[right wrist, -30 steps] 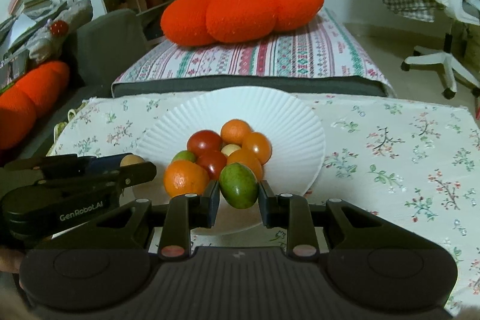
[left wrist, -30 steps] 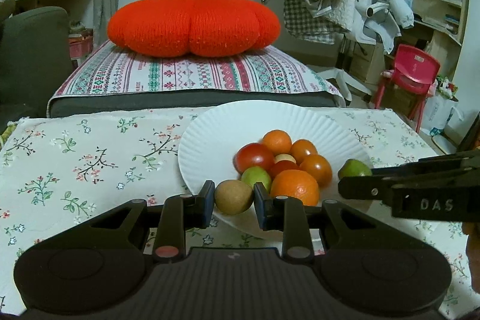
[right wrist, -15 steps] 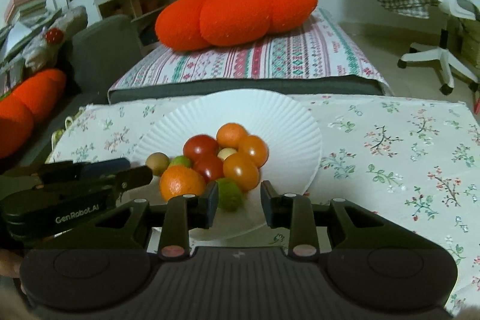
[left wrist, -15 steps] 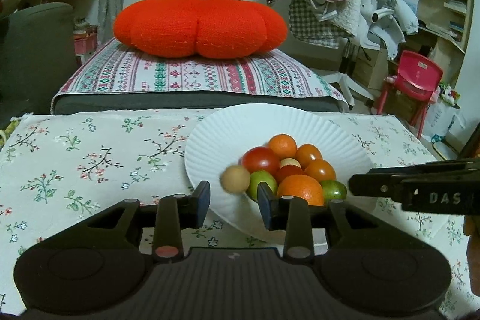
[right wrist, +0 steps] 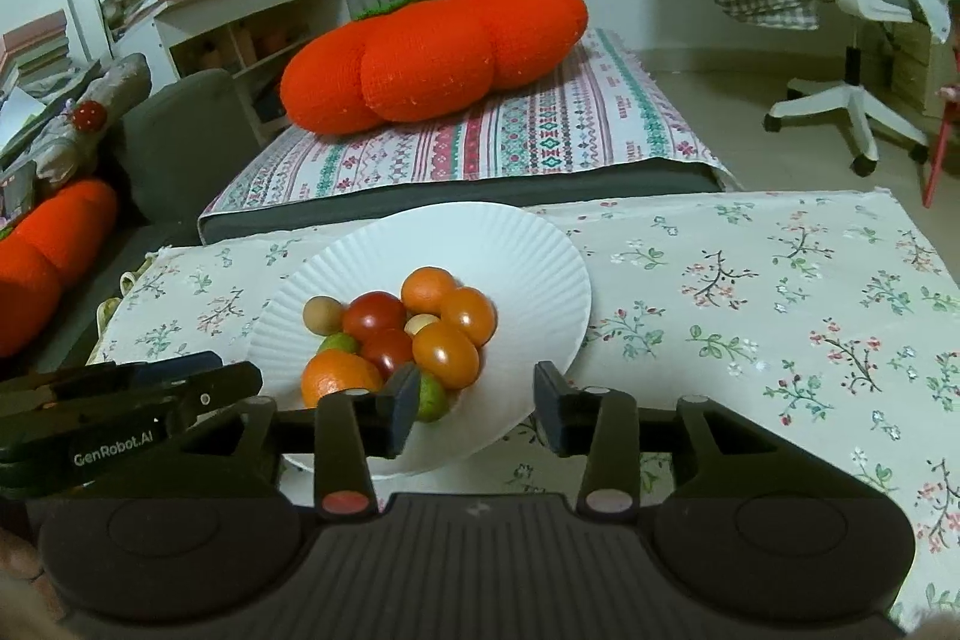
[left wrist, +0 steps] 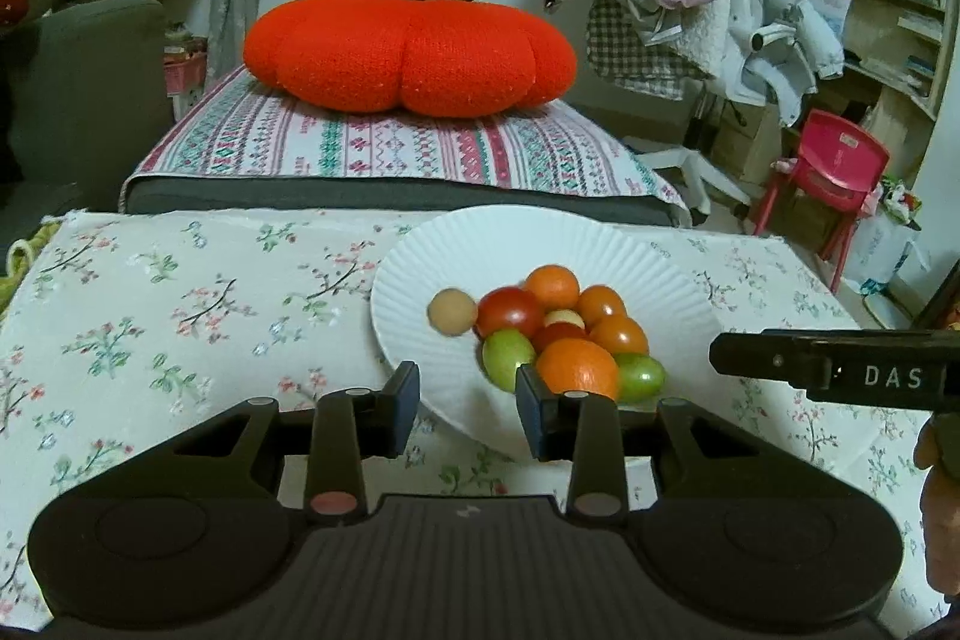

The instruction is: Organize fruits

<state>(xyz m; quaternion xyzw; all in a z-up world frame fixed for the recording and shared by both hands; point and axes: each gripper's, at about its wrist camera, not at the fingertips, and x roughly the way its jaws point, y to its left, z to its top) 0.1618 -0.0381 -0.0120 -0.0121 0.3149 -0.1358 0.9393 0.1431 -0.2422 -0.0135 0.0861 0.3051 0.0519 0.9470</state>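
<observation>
A white paper plate (left wrist: pixel 516 238) (right wrist: pixel 528 244) on the floral tablecloth holds several small fruits: a tan round fruit (left wrist: pixel 452 312) (right wrist: pixel 322 314) at the left of the pile, red tomatoes (left wrist: pixel 510 310), orange ones (right wrist: pixel 445 354), an orange (left wrist: pixel 577 368) and a green oval fruit (left wrist: pixel 639 376) (right wrist: pixel 433 396). My left gripper (left wrist: pixel 468 409) is open and empty at the plate's near rim. My right gripper (right wrist: pixel 475 411) is open and empty, just behind the green oval fruit. Each gripper shows side-on in the other's view.
A floral tablecloth (left wrist: pixel 180 304) covers the table. Behind it lies a striped mattress (left wrist: pixel 390 148) with a big orange pumpkin cushion (left wrist: pixel 408 52). A red child's chair (left wrist: pixel 834 184) and an office chair with clothes (right wrist: pixel 840 58) stand to the right.
Both grippers opened and drew back. The tan fruit left my left gripper and lies on the plate; the green oval fruit left my right gripper and lies at the pile's near edge.
</observation>
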